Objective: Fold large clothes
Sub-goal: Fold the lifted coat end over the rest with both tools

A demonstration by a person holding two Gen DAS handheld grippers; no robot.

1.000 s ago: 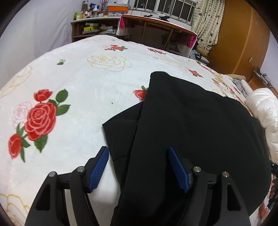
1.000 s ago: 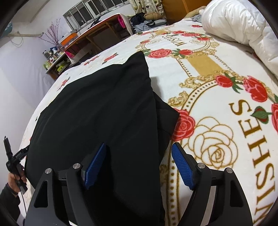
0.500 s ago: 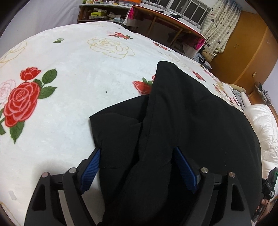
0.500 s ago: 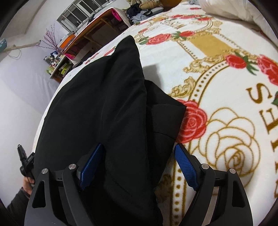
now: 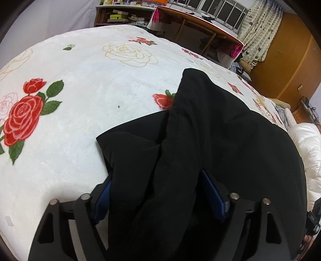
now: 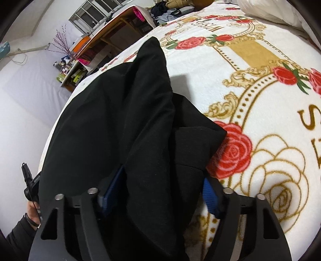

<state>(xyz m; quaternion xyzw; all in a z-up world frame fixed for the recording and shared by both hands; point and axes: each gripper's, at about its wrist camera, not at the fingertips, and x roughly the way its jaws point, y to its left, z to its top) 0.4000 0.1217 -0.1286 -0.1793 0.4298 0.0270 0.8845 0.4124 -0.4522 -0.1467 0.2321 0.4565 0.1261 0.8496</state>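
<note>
A large black garment lies partly folded on a white rose-print blanket. My left gripper is open, its blue pads either side of the garment's near left edge, where a folded sleeve layer sticks out. In the right wrist view the same garment fills the left half. My right gripper is open too, its pads astride the garment's near right edge with the cloth bunched between them. The fabric partly hides the pads of both grippers.
A wooden desk and shelves stand beyond the bed's far edge. A white duvet lies at the right. The blanket stretches right of the garment. The other hand-held gripper shows at the left edge.
Both grippers have pushed forward and lower onto the garment's near edge. The cloth now sits between the pads and covers them partly; the jaws stayed wide.
</note>
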